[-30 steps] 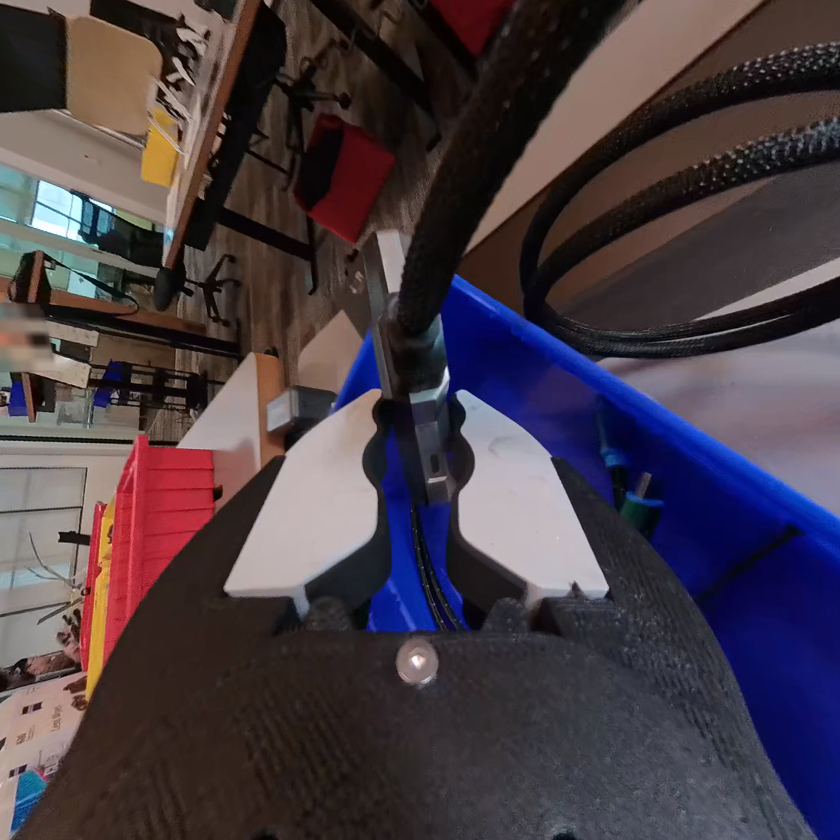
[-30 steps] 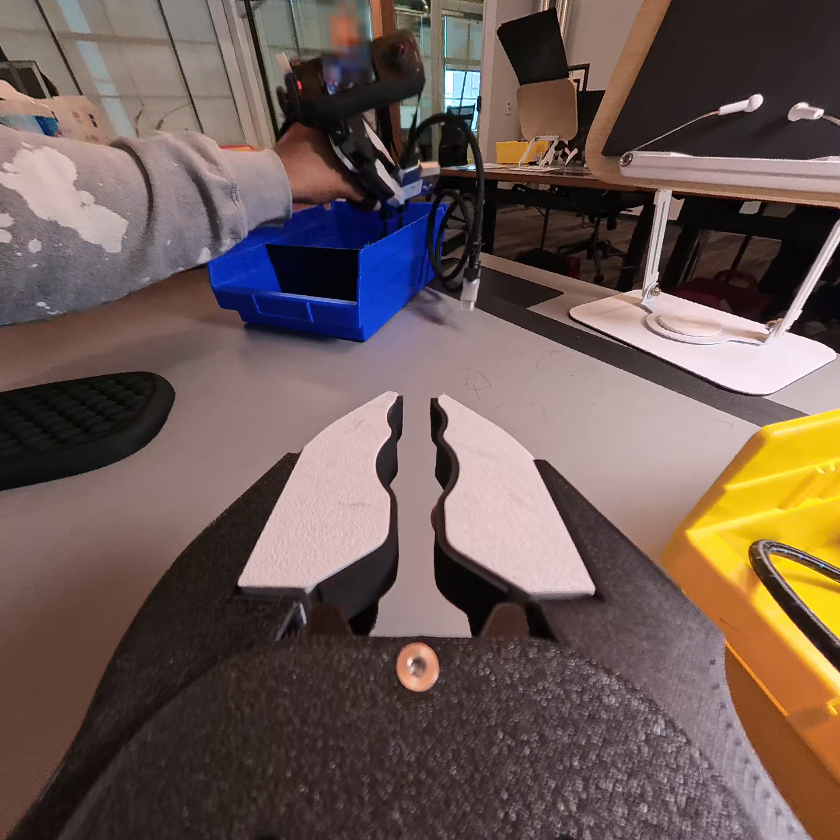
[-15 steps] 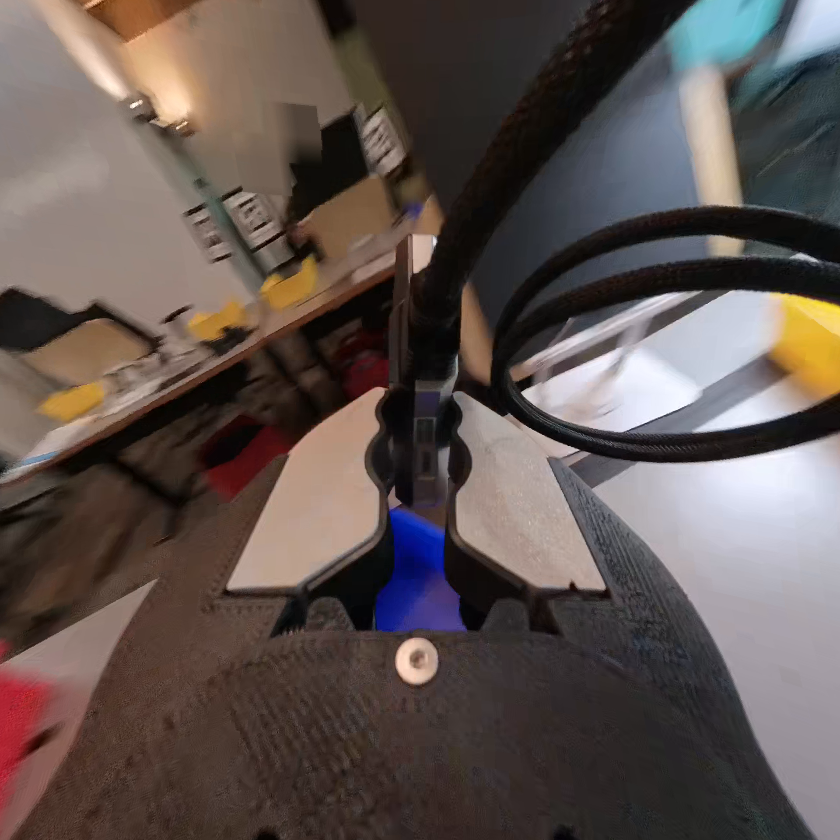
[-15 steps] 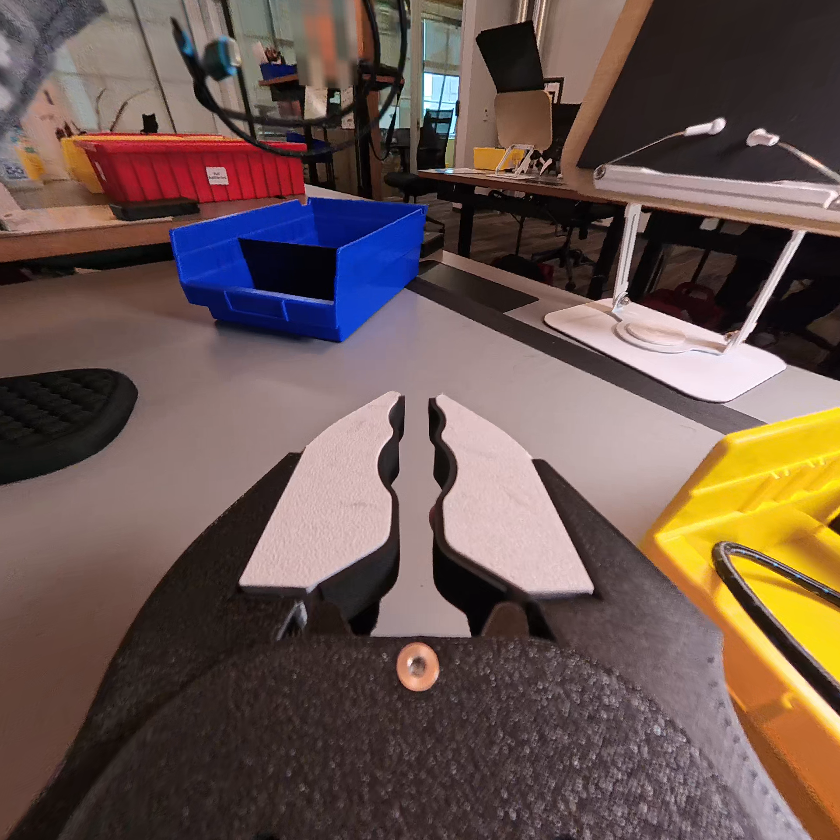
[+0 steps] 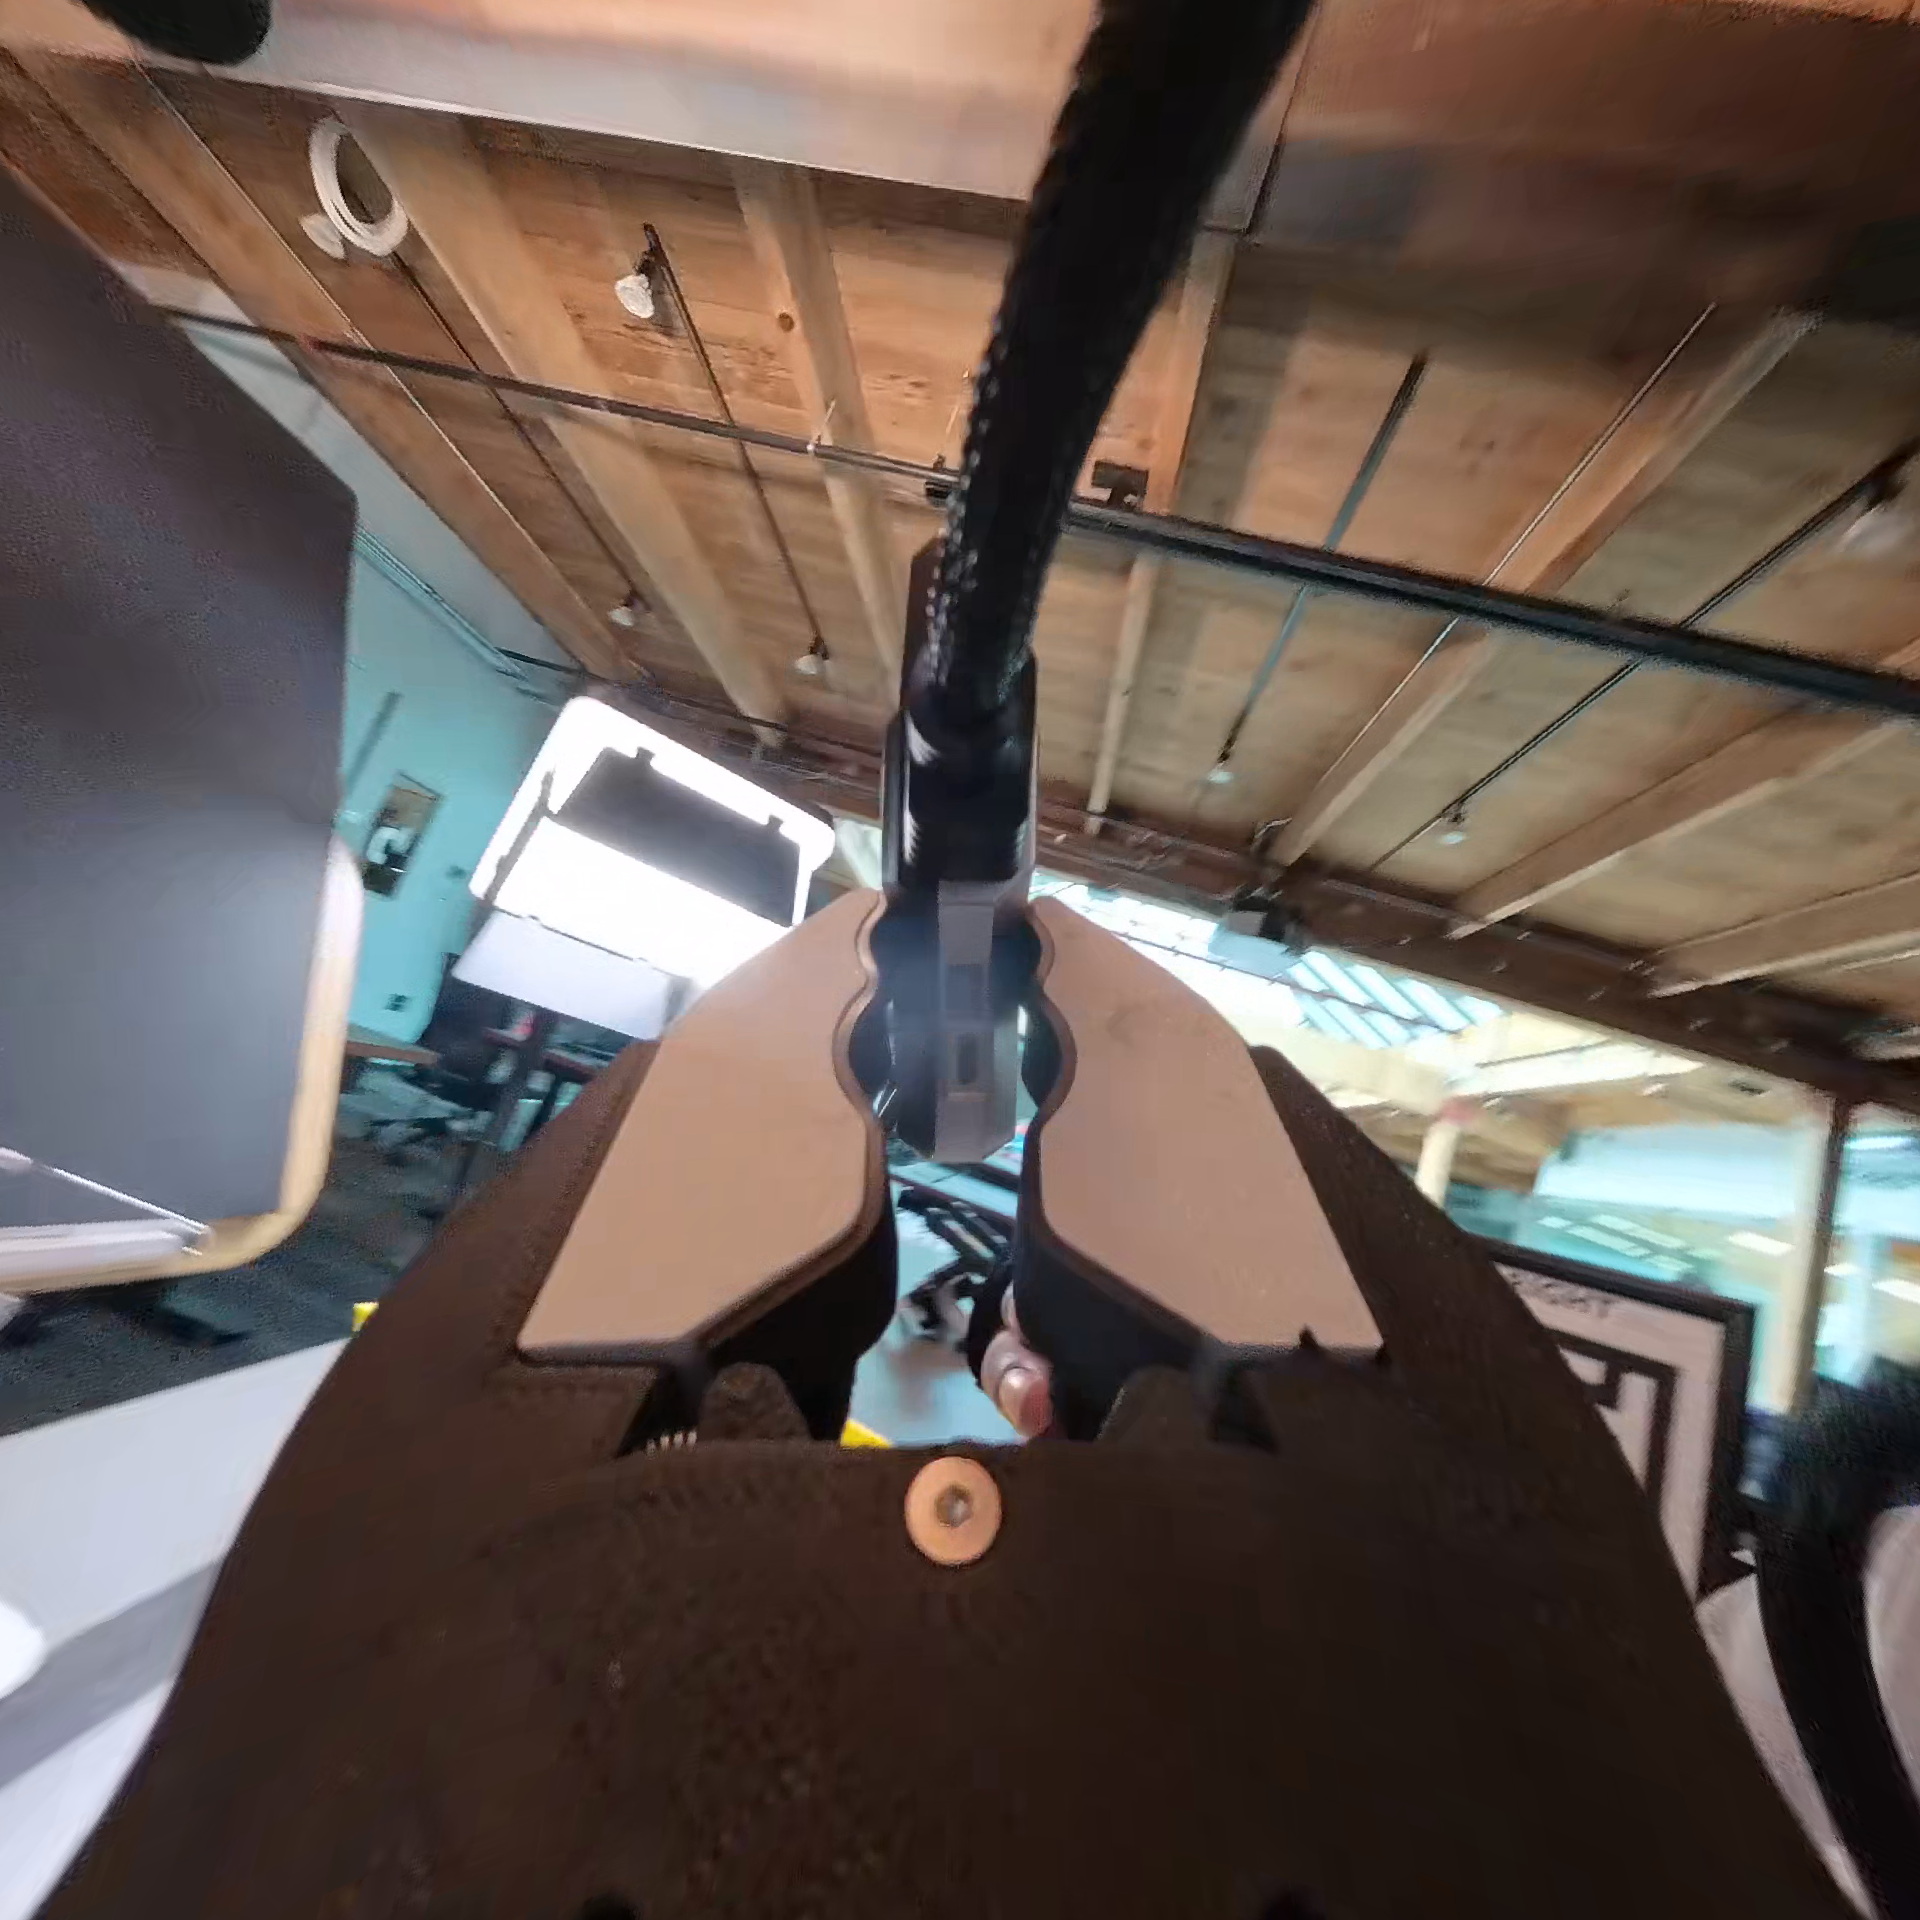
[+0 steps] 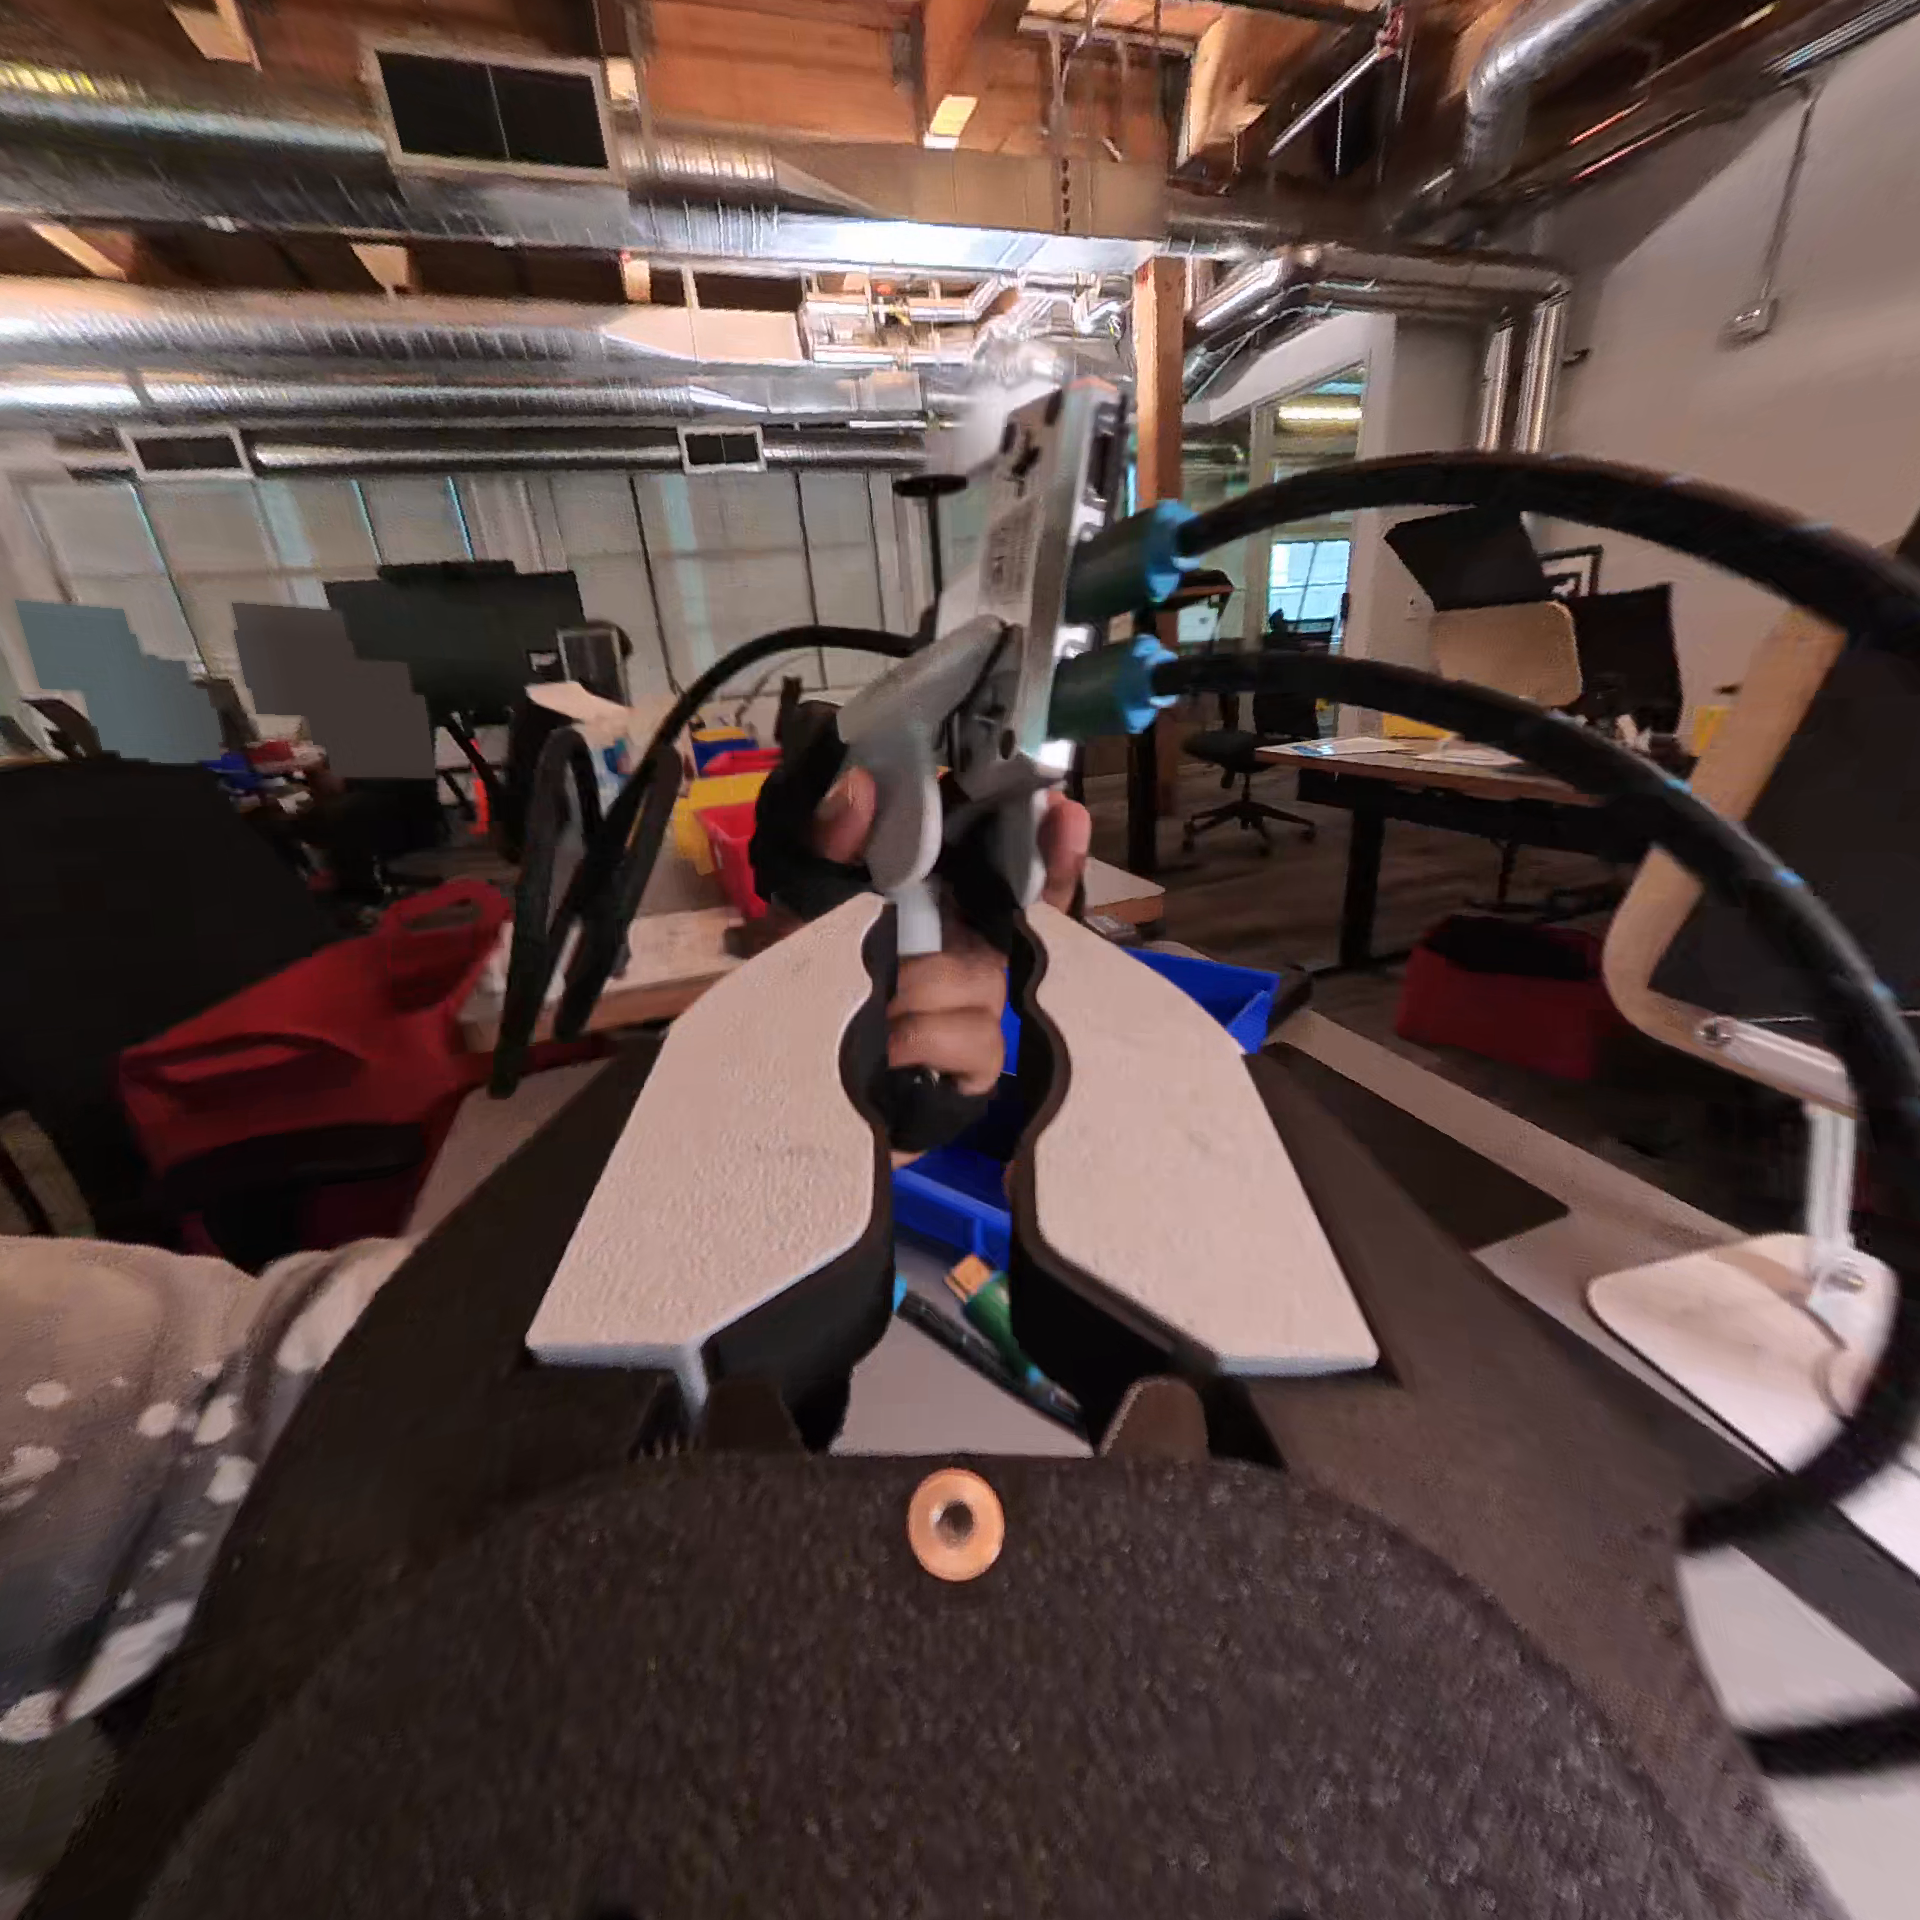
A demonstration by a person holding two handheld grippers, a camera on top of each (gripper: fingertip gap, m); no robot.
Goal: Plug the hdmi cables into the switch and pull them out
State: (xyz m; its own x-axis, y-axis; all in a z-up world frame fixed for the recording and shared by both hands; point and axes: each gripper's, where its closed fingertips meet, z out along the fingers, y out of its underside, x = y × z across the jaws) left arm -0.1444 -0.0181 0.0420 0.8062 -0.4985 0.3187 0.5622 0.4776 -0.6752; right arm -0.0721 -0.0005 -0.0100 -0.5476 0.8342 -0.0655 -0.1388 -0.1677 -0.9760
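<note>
The left gripper point(image 5: 956, 1023) was tipped up toward the wooden ceiling point(image 5: 1351, 436), its jaws pinched on the edge of the grey switch point(image 5: 961, 1039), which stood on edge between the fingers with open air all round it. A braided black HDMI cable point(image 5: 1013, 436) rose from the switch's top end and ran out of the upper edge of the left wrist view. The right wrist view showed what that one could not: the switch point(image 6: 1029, 561) held high above the table point(image 6: 1340, 1184) in the left gripper point(image 6: 971, 727), with a hand point(image 6: 935, 997) wrapped round the gripper's handle, and two teal-ended cable plugs point(image 6: 1117, 618) seated in its right side, their cables point(image 6: 1558, 727) looping wide to the right and down close past the white lamp stand point(image 6: 1745, 1320). The right gripper point(image 6: 951, 997) hovered lower and nearer the camera, its jaws a little apart with nothing between them. Below the switch sat the blue bin point(image 6: 1216, 992); through the finger gap a green plug with a gold tip point(image 6: 987, 1294) and a dark cable showed, though whether they lay inside the bin or on the table could not be told. A red bag point(image 6: 312, 1049) stood to the left.
</note>
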